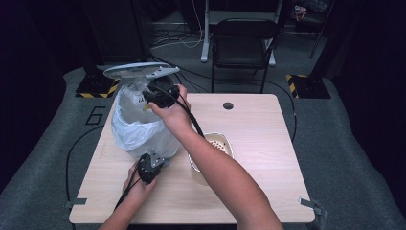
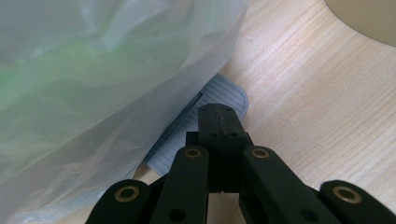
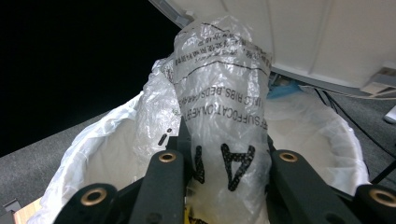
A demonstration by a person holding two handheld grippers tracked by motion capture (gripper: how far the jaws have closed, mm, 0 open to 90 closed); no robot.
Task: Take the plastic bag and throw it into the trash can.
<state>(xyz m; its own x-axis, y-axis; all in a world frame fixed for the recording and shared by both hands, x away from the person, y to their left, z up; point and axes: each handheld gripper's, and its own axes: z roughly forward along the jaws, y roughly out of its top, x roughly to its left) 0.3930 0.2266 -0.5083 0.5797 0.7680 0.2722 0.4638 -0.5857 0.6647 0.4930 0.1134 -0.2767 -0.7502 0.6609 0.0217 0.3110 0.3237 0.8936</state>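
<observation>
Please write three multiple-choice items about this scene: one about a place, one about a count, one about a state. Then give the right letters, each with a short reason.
1. Where does the lined bin stand on the table?
A. at its left part
B. at its right edge
C. on the round hole

2. How many folding chairs stand beyond the table?
A. none
B. one
C. three

3. What is the state of the right tool?
A. wide open, with nothing between the jaws
B. shut on a metal spoon
C. shut on a clear printed plastic bag

Right letters: A, B, C.
1 A: the high view shows the bin at the table's left part.
2 B: one dark chair stands behind the table.
3 C: in the right gripper view the jaws clamp the plastic bag over the bin.
</observation>
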